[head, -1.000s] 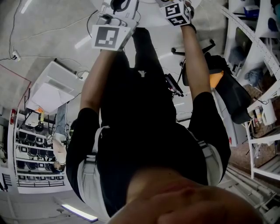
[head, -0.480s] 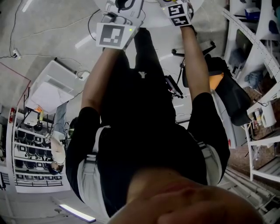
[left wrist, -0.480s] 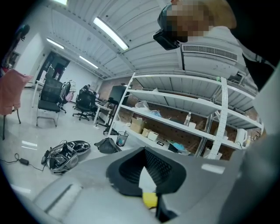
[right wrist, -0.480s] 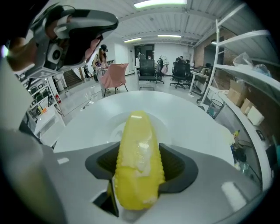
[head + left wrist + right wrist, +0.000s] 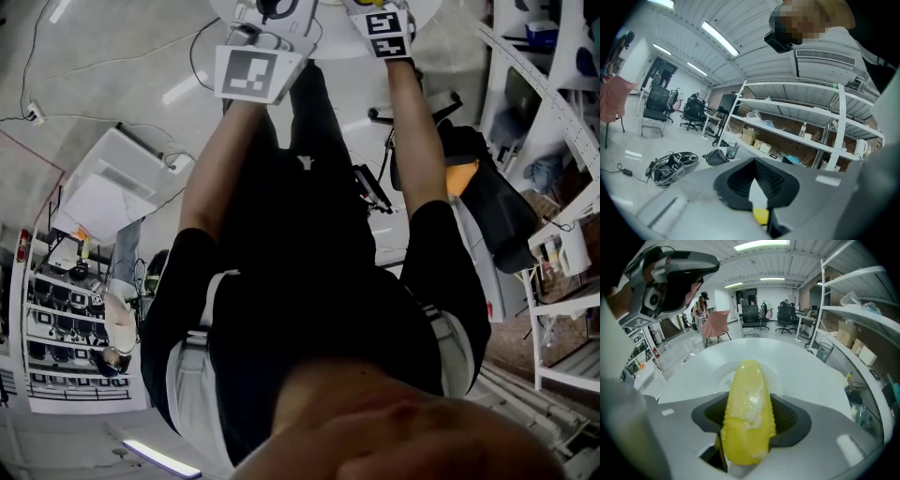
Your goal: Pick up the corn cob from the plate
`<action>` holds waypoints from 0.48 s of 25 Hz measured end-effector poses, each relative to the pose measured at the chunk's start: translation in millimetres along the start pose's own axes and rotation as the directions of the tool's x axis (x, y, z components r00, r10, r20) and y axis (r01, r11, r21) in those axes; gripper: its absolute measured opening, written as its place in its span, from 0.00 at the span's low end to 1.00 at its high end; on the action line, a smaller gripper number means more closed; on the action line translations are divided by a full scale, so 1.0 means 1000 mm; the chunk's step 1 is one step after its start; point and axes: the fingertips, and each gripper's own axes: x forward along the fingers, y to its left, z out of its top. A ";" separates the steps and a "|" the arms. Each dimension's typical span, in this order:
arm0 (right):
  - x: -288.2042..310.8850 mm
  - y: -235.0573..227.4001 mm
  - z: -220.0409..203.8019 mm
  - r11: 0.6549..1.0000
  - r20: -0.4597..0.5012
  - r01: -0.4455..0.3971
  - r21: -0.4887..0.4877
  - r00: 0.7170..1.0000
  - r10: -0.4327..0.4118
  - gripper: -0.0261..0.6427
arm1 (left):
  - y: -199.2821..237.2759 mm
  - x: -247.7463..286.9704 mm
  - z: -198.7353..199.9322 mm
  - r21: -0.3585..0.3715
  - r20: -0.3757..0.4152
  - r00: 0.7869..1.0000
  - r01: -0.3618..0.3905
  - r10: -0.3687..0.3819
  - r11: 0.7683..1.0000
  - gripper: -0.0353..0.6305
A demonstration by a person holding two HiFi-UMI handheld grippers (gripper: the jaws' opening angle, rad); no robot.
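The yellow corn cob (image 5: 747, 413) stands lengthwise between the dark pads (image 5: 790, 420) of my right gripper (image 5: 749, 416), which press on both its sides. These jaws have just been closing on it. Beyond the cob's tip a white plate (image 5: 715, 376) lies on the round white table (image 5: 806, 369). My left gripper (image 5: 754, 180) points out over the room, its pads together at the tips with nothing between them. In the head view only the marker cubes of the left gripper (image 5: 255, 73) and the right gripper (image 5: 386, 30) show at the top edge; the jaws are out of frame.
Metal shelving (image 5: 806, 136) with boxes runs along the wall beyond the table. A black bag (image 5: 672, 164) and a waste bin (image 5: 732, 150) sit on the floor. Office chairs (image 5: 751, 315) and a person (image 5: 701, 308) are at the back.
The right gripper's marker cube has rolled a little in the head view. Both hands stay where they were at the table's edge.
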 end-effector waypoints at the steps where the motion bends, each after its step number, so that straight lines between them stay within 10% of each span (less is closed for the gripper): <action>1: 0.000 0.000 0.000 1.000 0.001 0.002 0.004 1.000 -0.002 0.43 | 0.000 -0.001 0.001 -0.001 0.002 1.000 -0.002 0.002 1.000 0.06; 12: -0.003 -0.001 -0.003 0.996 0.020 0.028 0.079 0.999 -0.029 0.43 | -0.001 -0.006 0.005 0.010 0.017 1.000 -0.005 0.005 1.000 0.05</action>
